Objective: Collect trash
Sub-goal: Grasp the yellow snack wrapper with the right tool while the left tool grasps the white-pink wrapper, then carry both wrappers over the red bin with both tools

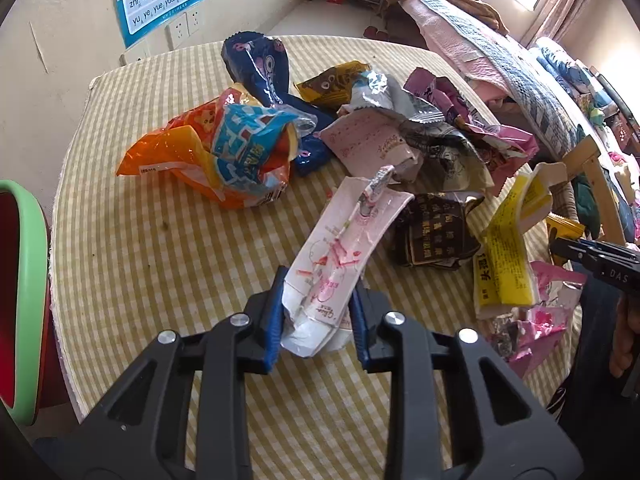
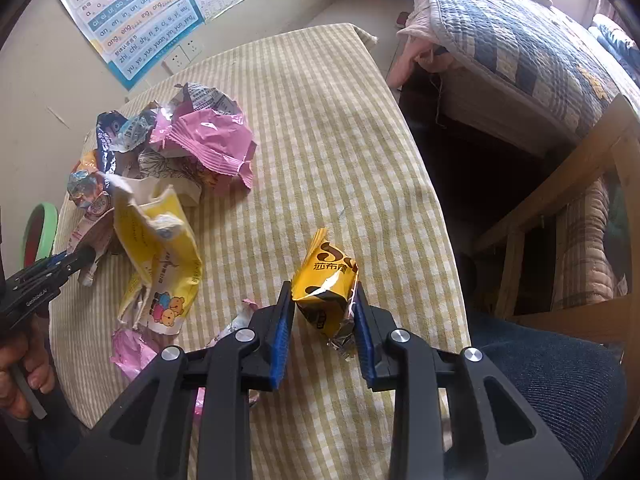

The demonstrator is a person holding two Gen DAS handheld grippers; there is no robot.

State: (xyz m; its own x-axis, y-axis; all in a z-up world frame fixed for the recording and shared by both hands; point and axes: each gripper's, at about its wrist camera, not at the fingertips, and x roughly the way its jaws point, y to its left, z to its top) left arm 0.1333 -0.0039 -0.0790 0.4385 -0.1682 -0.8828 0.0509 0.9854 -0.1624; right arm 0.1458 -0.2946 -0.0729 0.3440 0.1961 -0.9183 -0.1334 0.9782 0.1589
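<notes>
Snack wrappers lie in a heap on a table with a yellow checked cloth (image 1: 160, 280). My left gripper (image 1: 320, 294) is shut on a long white and pink wrapper (image 1: 344, 240), whose free end sticks up towards the heap. My right gripper (image 2: 322, 294) is shut on a small yellow-orange snack wrapper (image 2: 324, 280) near the table's right edge. Each gripper shows at the edge of the other's view: the left gripper (image 2: 76, 260) beside the heap, the right gripper (image 1: 580, 250) by a yellow packet (image 1: 508, 248).
An orange and blue bag (image 1: 224, 152), a dark blue wrapper (image 1: 260, 72), pink wrappers (image 1: 480, 120) and a brown wrapper (image 1: 432, 232) make up the heap. A green-rimmed bin (image 1: 28, 264) stands left of the table. A bed (image 2: 520, 48) and a wooden chair (image 2: 560, 200) stand to the right.
</notes>
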